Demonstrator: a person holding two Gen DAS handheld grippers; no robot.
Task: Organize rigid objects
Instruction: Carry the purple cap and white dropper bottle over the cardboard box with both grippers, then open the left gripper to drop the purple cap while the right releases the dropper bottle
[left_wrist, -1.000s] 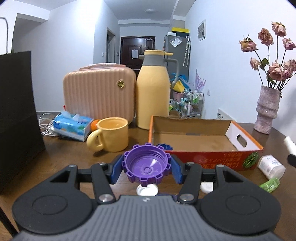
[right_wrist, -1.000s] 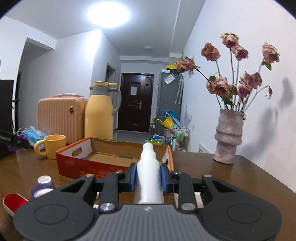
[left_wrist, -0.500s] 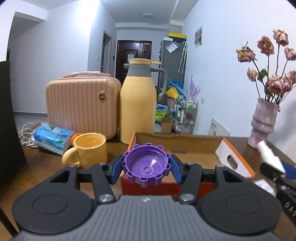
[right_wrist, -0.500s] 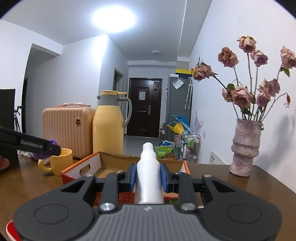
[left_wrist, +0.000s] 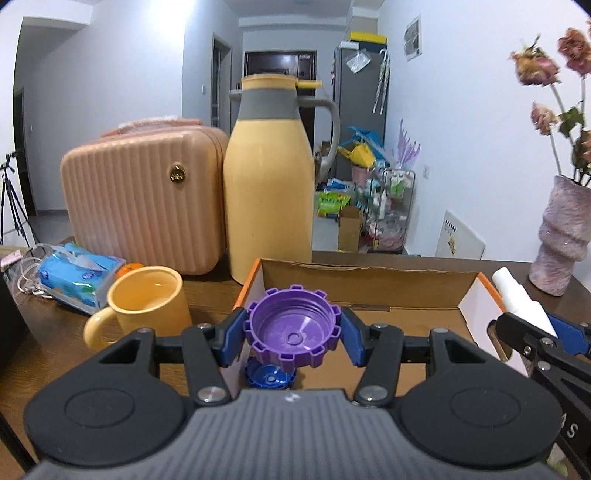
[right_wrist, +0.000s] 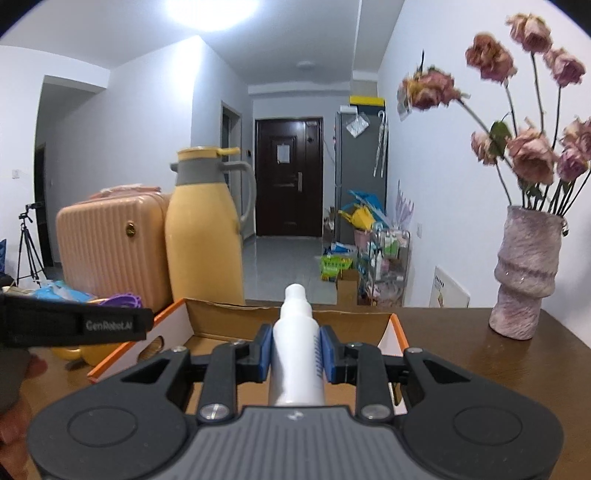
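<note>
Nearest, the left gripper (left_wrist: 292, 334) clamps a purple notched cap (left_wrist: 292, 328) between its blue pads, the cap's hollow side facing up, held above the near left corner of an open cardboard box (left_wrist: 369, 275) with orange edges. Directly below the purple cap, a smaller blue cap (left_wrist: 269, 374) shows; whether it lies inside the box I cannot tell. To the right, the right gripper (right_wrist: 296, 352) squeezes a white bottle (right_wrist: 296, 354) at its body, jaws narrow around it, the bottle's rounded tip pointing forward over the near edge of the same box. In the left wrist view that bottle and its gripper hang just beside the box's right wall. The box rests on a dark wooden table (right_wrist: 461, 354). Left of the box stands a yellow mug (left_wrist: 147, 304), handle toward the viewer, and beyond it a blue tissue pack (left_wrist: 77, 273). Behind the box a tall yellow thermos jug (left_wrist: 269, 181) with a grey collar stands just beside a pink ribbed case (left_wrist: 144, 199). At the table's far right, a mauve vase (right_wrist: 524, 273) holds dried roses (right_wrist: 532, 155). Farther back, a hallway ends at a dark door (right_wrist: 290, 177)
</note>
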